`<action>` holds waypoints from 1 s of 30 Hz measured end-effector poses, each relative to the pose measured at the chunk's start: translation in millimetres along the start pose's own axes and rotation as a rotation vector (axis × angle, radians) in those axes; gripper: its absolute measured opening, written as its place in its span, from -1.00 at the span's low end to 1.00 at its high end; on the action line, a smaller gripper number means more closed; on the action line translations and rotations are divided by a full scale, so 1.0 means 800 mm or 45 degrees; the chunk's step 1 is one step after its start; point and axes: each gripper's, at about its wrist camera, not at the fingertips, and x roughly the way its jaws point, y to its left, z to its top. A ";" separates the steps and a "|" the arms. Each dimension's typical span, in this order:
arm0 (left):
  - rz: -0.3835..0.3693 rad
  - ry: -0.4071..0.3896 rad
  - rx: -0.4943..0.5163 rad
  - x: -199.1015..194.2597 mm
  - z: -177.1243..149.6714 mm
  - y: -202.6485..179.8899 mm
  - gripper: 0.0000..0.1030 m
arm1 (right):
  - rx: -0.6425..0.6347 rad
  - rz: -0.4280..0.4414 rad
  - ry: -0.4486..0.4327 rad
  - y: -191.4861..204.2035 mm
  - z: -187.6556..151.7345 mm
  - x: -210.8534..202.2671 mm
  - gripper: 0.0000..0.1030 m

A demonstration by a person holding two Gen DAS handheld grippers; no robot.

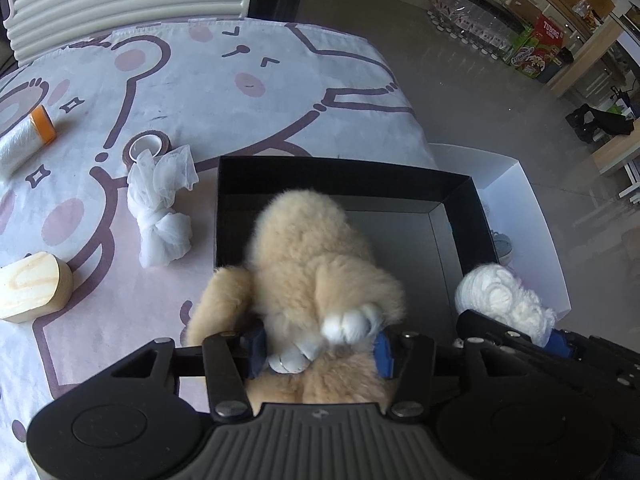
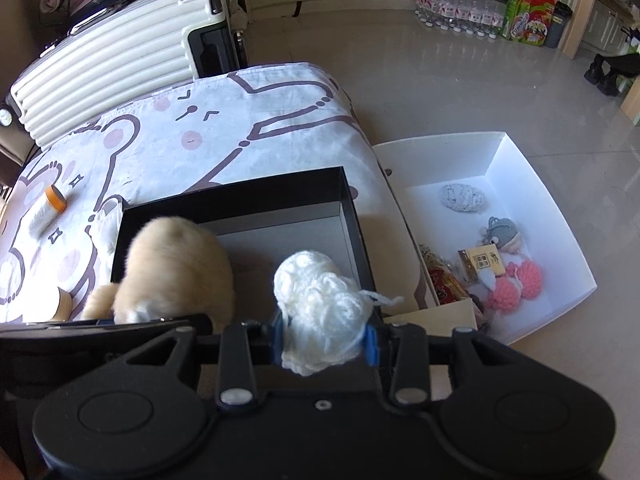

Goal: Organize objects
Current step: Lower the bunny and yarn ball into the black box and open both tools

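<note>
A fluffy beige plush toy (image 1: 312,248) with white paws lies head first over the near wall of a black box (image 1: 344,178) on the bed. My left gripper (image 1: 320,350) stands around its rear end, blue pads beside the fur without squeezing it. A ball of white yarn (image 2: 320,300) hangs over the black box's (image 2: 240,196) right part, and my right gripper (image 2: 326,340) is shut on it. The plush toy (image 2: 176,272) shows to the left of that yarn.
On the cartoon bedsheet lie a knotted white gauze bundle (image 1: 160,208), a tape roll (image 1: 146,146), an orange-capped thread spool (image 1: 28,136) and a wooden block (image 1: 32,286). A white box (image 2: 500,160) right of the bed holds grey yarn (image 2: 460,198) and pink crochet pieces (image 2: 516,284). A cream suitcase (image 2: 120,56) stands behind.
</note>
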 end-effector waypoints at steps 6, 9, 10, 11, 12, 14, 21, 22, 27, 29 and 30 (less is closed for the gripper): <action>0.021 -0.077 0.068 -0.025 0.007 -0.003 0.13 | 0.011 0.003 0.033 -0.001 -0.002 0.007 -0.26; 0.002 -0.089 0.055 -0.031 0.008 0.000 0.14 | -0.013 0.010 0.056 0.004 -0.003 0.010 -0.25; -0.002 -0.089 0.054 -0.033 0.008 0.001 0.14 | -0.018 0.011 0.059 0.006 -0.003 0.010 -0.25; -0.005 -0.089 0.056 -0.034 0.009 0.002 0.14 | -0.019 0.017 0.061 0.007 -0.004 0.011 -0.25; -0.005 -0.090 0.058 -0.035 0.009 0.002 0.14 | -0.017 0.028 0.067 0.007 -0.004 0.011 -0.25; -0.004 -0.092 0.061 -0.037 0.009 0.003 0.14 | -0.016 0.061 0.088 0.009 -0.006 0.012 -0.24; 0.023 -0.135 0.112 -0.051 0.009 0.005 0.18 | -0.095 0.061 0.156 0.029 -0.013 0.018 0.07; 0.024 -0.135 0.117 -0.052 0.009 0.005 0.19 | -0.080 0.058 0.148 0.027 -0.012 0.016 0.10; 0.030 -0.120 0.125 -0.053 0.006 0.009 0.19 | -0.020 0.060 0.122 0.019 -0.008 0.004 0.10; 0.032 -0.117 0.126 -0.054 0.005 0.010 0.19 | -0.024 0.050 0.117 0.019 -0.008 0.000 0.10; 0.032 -0.116 0.126 -0.055 0.004 0.011 0.19 | -0.024 0.046 0.114 0.019 -0.008 -0.002 0.10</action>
